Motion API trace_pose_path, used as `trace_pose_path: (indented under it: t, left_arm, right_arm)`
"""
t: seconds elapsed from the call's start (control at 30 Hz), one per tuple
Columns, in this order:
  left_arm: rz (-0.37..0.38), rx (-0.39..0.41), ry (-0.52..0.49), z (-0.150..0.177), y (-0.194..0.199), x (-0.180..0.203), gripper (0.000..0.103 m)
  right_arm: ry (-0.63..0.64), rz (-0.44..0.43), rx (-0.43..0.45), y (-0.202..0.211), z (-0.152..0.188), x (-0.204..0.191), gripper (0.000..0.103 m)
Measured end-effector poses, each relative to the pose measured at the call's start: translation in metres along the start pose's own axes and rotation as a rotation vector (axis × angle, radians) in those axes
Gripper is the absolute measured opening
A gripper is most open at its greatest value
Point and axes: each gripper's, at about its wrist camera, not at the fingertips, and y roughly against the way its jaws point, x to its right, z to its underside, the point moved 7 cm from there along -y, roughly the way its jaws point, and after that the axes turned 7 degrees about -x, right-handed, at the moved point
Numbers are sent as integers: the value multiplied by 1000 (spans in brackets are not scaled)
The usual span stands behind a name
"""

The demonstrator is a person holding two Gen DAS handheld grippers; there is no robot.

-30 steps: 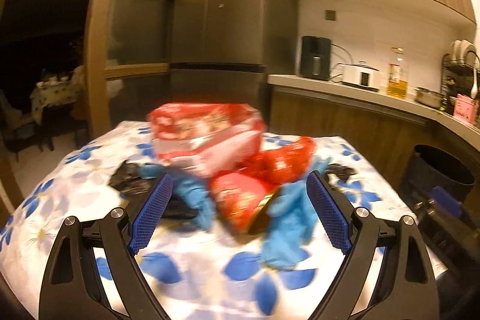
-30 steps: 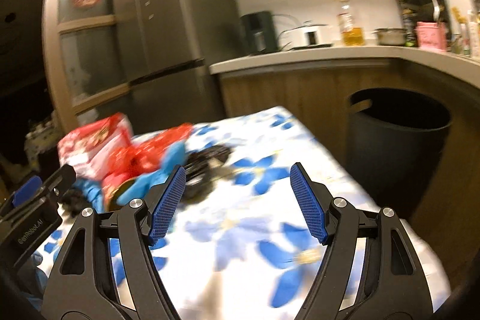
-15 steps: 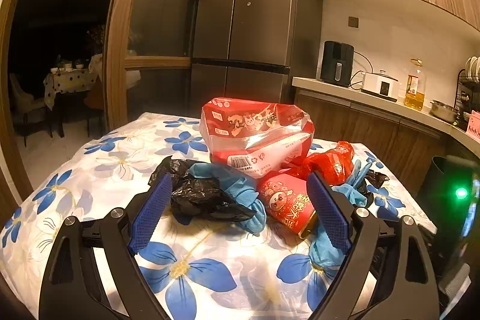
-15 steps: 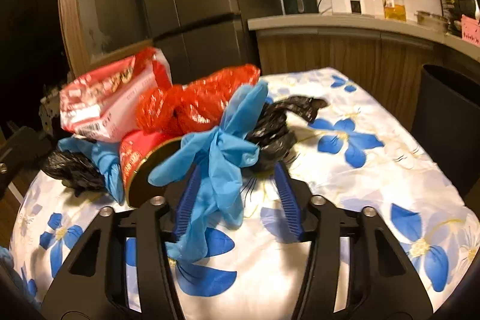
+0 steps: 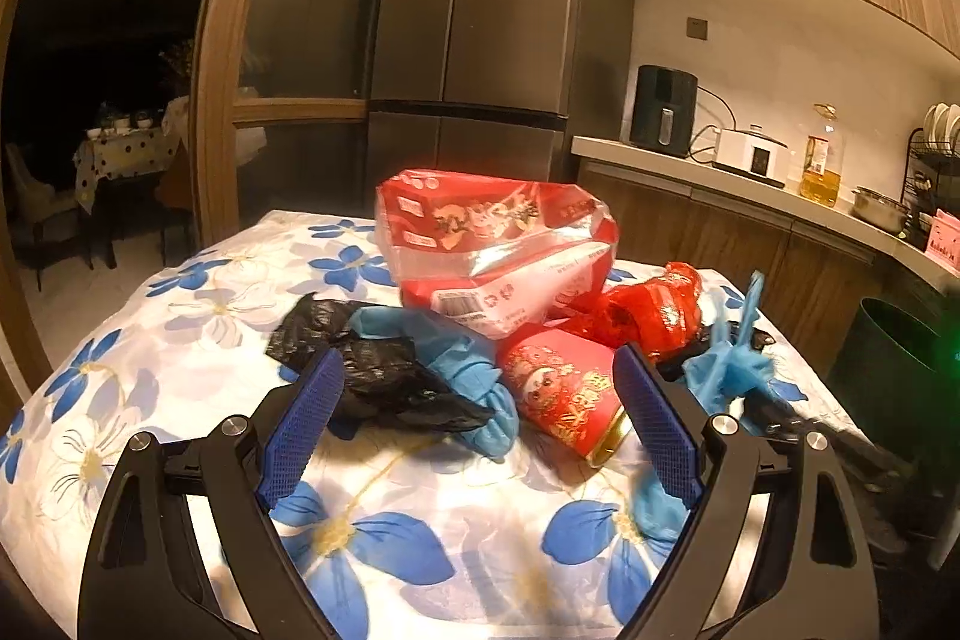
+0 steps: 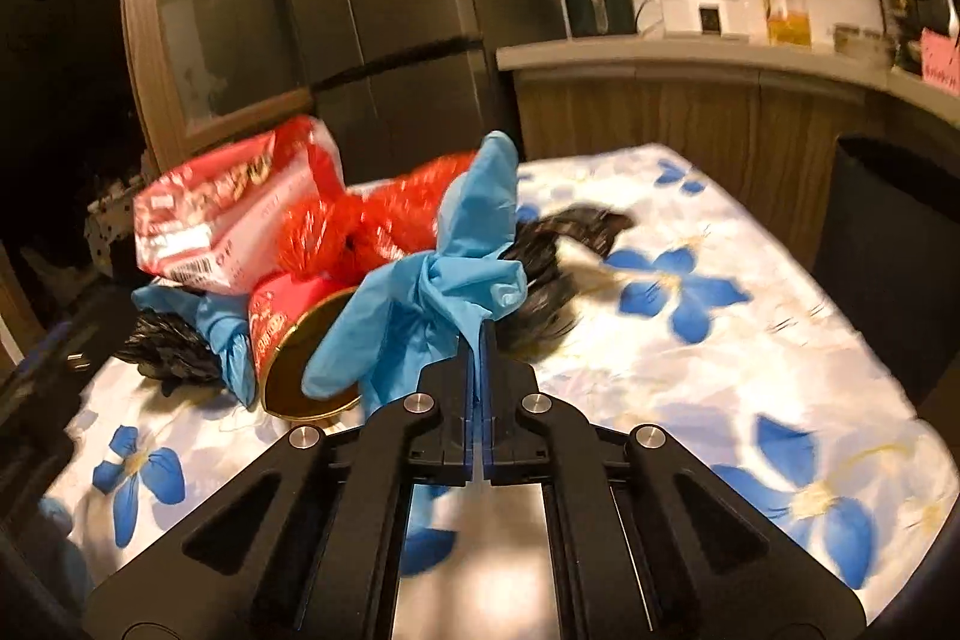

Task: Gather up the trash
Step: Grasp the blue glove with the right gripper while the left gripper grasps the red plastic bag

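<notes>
Setting: a kitchen at night, where a worktop (image 5: 180, 358) under a white cloth with blue flowers carries a heap of rubbish.
Right hand-held gripper (image 6: 478, 340): clenched on a crumpled blue glove (image 6: 456, 274), its blue pads pressed together with a fold of the glove pinched between them; the glove's loose fingers stick up and out in front of the heap.
Left hand-held gripper (image 5: 477, 400): released, jaws spread wide and nothing between the pads, poised low over the near edge of the heap.
Rubbish heap: a red printed snack bag (image 5: 492, 244) sits on top; a red can (image 5: 564, 400) lies on its side below it, open gold-rimmed mouth toward the cameras; a crumpled red plastic bag (image 5: 648, 316) lies just behind the can.
Other pieces: a black plastic bag (image 5: 390, 376) and a second blue glove (image 5: 462, 364) lie tangled at the left of the heap; another black bag (image 6: 558, 250) lies behind the pinched glove.
Bin: a dark trash bin (image 6: 888, 244) stands on the floor beside the worktop's right edge.
Background: a tall grey fridge (image 5: 492, 16) and a kitchen counter (image 5: 720, 178) with appliances.
</notes>
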Motion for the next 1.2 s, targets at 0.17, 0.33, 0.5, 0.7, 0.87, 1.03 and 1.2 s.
trace_pose_path:
  t: [0.17, 0.33, 0.5, 0.7, 0.87, 1.03, 1.2]
  left_arm:
    - [53, -20, -8, -3, -11, 21, 87]
    - [128, -48, -19, -11, -32, 50, 87]
    - [150, -108, -32, -17, -66, 71, 69]
    - [142, -177, -51, -15, -88, 80, 14]
    - [171, -145, -64, -18, -79, 87, 7]
    - [213, -72, -79, -25, -45, 88, 6]
    - [250, -4, -83, -41, -13, 91, 6]
  right_arm:
    - [-47, 17, 20, 24, -4, 27, 2]
    - [-76, 39, 66, 45, -11, 48, 2]
    - [-86, 55, 98, 59, -15, 63, 2]
    - [-112, 63, 103, 62, -19, 79, 2]
    - [-126, 55, 117, 65, -24, 84, 2]
    - [-152, 28, 134, 74, -30, 91, 1]
    - [-170, 14, 171, 89, -39, 96, 1]
